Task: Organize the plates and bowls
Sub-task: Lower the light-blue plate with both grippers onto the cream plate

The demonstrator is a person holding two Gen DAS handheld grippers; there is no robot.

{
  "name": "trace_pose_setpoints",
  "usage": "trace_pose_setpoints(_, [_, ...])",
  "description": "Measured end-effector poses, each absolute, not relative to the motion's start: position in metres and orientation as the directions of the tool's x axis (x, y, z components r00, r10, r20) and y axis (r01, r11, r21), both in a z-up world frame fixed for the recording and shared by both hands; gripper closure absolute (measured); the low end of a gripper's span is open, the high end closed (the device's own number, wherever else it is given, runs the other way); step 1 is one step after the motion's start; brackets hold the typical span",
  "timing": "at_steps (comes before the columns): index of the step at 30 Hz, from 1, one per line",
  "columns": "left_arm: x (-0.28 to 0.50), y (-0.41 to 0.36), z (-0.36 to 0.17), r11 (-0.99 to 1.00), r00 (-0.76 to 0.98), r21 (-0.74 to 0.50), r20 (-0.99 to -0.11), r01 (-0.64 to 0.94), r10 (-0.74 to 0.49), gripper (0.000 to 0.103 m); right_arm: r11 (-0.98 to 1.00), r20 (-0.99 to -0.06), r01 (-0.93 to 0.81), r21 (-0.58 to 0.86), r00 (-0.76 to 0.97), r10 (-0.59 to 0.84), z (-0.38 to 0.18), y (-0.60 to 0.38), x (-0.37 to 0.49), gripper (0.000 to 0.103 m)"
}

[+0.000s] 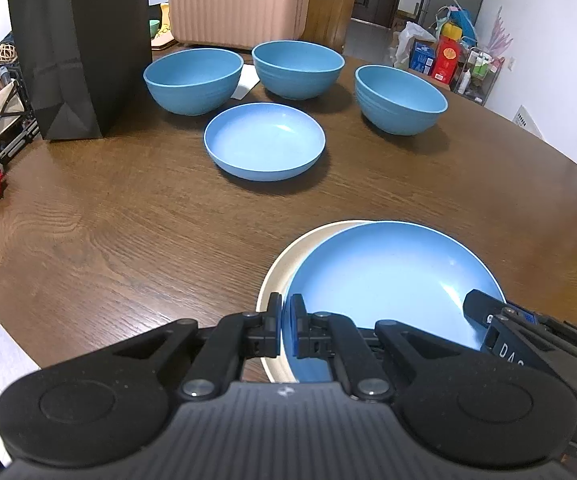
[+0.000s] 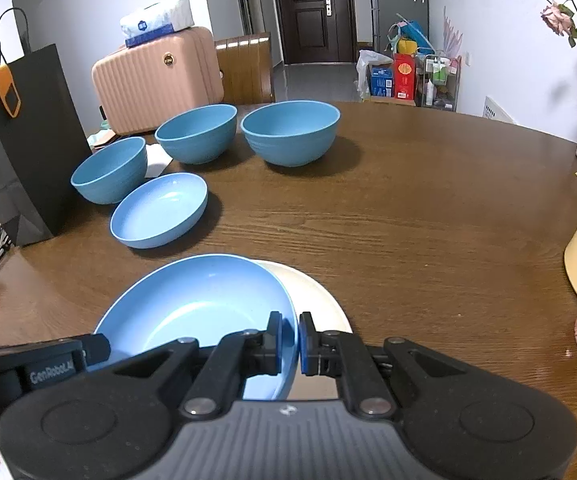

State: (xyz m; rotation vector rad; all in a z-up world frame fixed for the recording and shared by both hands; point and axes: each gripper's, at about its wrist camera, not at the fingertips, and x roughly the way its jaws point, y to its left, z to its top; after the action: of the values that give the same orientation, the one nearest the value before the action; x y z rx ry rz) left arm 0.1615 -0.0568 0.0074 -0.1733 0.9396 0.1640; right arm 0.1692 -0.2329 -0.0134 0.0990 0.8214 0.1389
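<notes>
Blue plate hangs between both tools, directly over the cream plate.

The left tool pinches the blue plate at its left rim, the right tool clamps the opposite rim, so the plate spans hand to hand. The cream plate lies underneath on the tabletop, peeking out on both sides. The coming move, I'd say, is straight down, both hands equally placed.

Wooden table: three blue bowls, shallow dish, black bag.
</notes>
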Motion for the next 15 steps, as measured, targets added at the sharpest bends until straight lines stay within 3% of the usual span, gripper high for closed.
trace_pose_setpoints(15, [0.176, -0.046, -0.015, 0.977, 0.563, -0.062, -0.823, -0.206, 0.067, 0.098, 0.987, -0.746, -0.095, 0.128, 0.647, 0.159, -0.038, -0.214, 0.185, 0.095])
